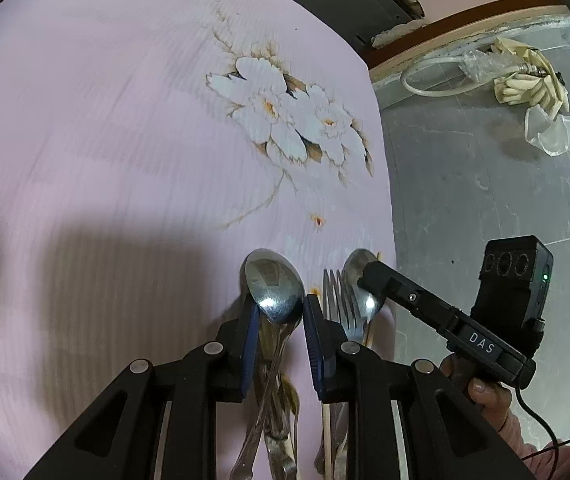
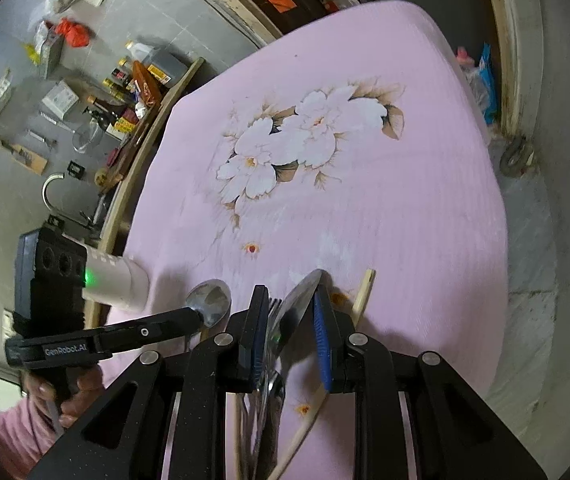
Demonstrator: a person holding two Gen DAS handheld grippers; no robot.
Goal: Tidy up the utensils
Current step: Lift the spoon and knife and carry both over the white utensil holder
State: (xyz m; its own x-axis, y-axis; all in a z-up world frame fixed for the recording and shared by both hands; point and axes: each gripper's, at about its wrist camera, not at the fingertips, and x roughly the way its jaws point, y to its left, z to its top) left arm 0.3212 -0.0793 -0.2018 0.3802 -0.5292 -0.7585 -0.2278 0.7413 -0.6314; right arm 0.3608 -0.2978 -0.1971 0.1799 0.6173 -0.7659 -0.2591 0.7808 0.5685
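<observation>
A steel spoon [image 1: 274, 286] is clamped by its bowl between the blue pads [image 1: 250, 344] of the left gripper [image 1: 277, 308], with its handle running back under the gripper above a loose heap of other utensils [image 1: 275, 436] on the pink floral tablecloth [image 1: 125, 120]. Just to its right, a fork [image 1: 339, 300] and a second spoon [image 1: 359, 284] are seen lying side by side near the table's edge, and a wooden chopstick [image 1: 369, 336] is partly hidden beneath them.

From the right wrist camera, the right gripper [image 2: 291, 312] is seen with its jaws set around that fork [image 2: 274, 305] and the second spoon [image 2: 303, 296], the spoon being tilted on edge against the right blue pad [image 2: 323, 344]. Whether the two are actually squeezed cannot be told, since a gap is visible between the pads.

A wooden chopstick [image 2: 363, 292] is laid just to the right of the gripper, its tip pointing away, and a second wooden stick [image 2: 305, 432] is crossed under the jaws. The left gripper [image 2: 201, 316] is shown at the left, closed on the first spoon [image 2: 210, 300], and a white cylindrical container [image 2: 117, 284] is seen lying behind it on the cloth.
</observation>
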